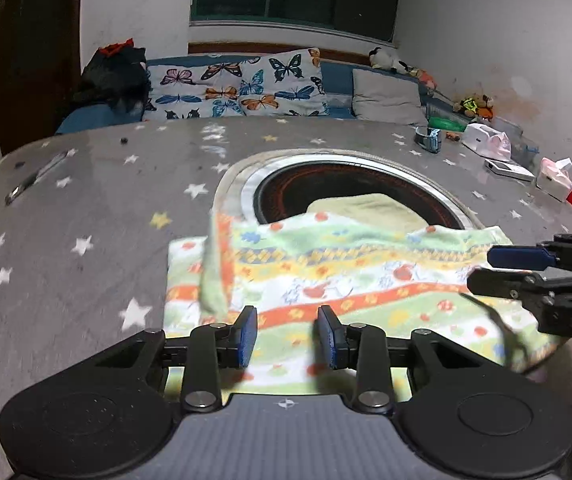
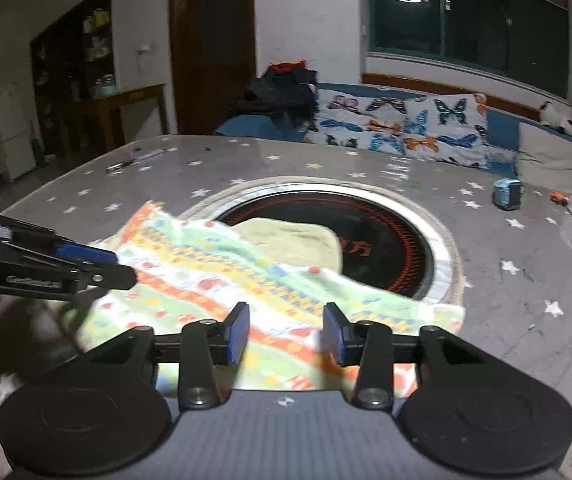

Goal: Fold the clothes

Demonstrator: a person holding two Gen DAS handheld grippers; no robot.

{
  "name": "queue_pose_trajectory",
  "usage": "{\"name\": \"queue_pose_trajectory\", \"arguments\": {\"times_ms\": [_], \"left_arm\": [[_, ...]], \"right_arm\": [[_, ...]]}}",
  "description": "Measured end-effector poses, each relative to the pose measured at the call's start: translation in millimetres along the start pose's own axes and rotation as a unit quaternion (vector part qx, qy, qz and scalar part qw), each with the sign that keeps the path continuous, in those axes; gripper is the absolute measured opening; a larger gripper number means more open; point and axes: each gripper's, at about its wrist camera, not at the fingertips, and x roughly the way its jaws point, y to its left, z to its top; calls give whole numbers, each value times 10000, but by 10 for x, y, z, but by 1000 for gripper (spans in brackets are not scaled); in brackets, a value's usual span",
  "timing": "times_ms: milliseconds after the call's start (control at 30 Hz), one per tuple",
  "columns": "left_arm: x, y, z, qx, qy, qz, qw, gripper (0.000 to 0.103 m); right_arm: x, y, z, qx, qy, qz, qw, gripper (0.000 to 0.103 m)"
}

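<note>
Striped printed cloth (image 1: 325, 280), folded over at least once, lies on counter (image 1: 86, 208), partly over round hob (image 1: 349, 184). Left tongs (image 1: 286, 334), right tongs (image 2: 286, 334): both apart, empty. Further folds likely remain.

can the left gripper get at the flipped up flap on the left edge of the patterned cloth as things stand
Probably yes. The left gripper hangs open over the patterned cloth, and the flap lies just ahead of its left finger with nothing between. The right gripper is off at the cloth's far right side, clear of that path.
</note>
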Motion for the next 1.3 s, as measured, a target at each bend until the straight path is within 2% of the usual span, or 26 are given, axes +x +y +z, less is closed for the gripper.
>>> {"name": "queue_pose_trajectory", "arguments": {"times_ms": [133, 233, 267, 400, 500, 567, 700, 800, 900, 967, 1067, 1133, 1300], "left_arm": [[-19, 9, -5, -53, 16, 29, 10000, 38], [-55, 9, -2, -71, 12, 61, 10000, 46], [-65, 12, -5, -81, 7, 70, 9999, 47], [-126, -5, -48, -43, -43, 197, 9998, 51], [-182, 1, -64, -7, -61, 199, 9998, 54], [-156, 3, -63, 56, 15, 247, 9997, 56], [-132, 6, 1, -2, 79, 374, 9993, 57], [-108, 9, 27, -22, 85, 537, 9985, 66], [-67, 38, 34, -56, 124, 673, 9976, 67], [-57, 70, 50, -121, 143, 706, 9973, 67], [-55, 91, 81, -130, 138, 758, 9969, 68], [-54, 93, 102, -121, 122, 794, 9967, 69], [-6, 18, 146, -116, 53, 819, 9966, 69]], "right_arm": [[10, 111, -136, -90, 142, 67, 9998, 46], [-79, 124, -152, -82, 48, 18, 10000, 49], [-118, 114, -150, -37, 18, 32, 10000, 53], [-194, 91, -267, -203, 137, -134, 9996, 54], [-258, -42, -344, 93, 202, -142, 9997, 54], [-283, -103, -322, 262, 251, -179, 9992, 53], [-311, -46, -240, 20, 131, -306, 9994, 54], [-328, 4, -128, 16, -38, -138, 9999, 54], [-281, 111, -68, -13, -134, 87, 9999, 59], [-192, 183, -86, -52, -19, 256, 9997, 60], [-62, 269, -182, -332, 241, 223, 9989, 60], [-85, 296, -194, -463, 206, 126, 9986, 60], [-159, 332, -85, -405, 32, 267, 9988, 61]]}}
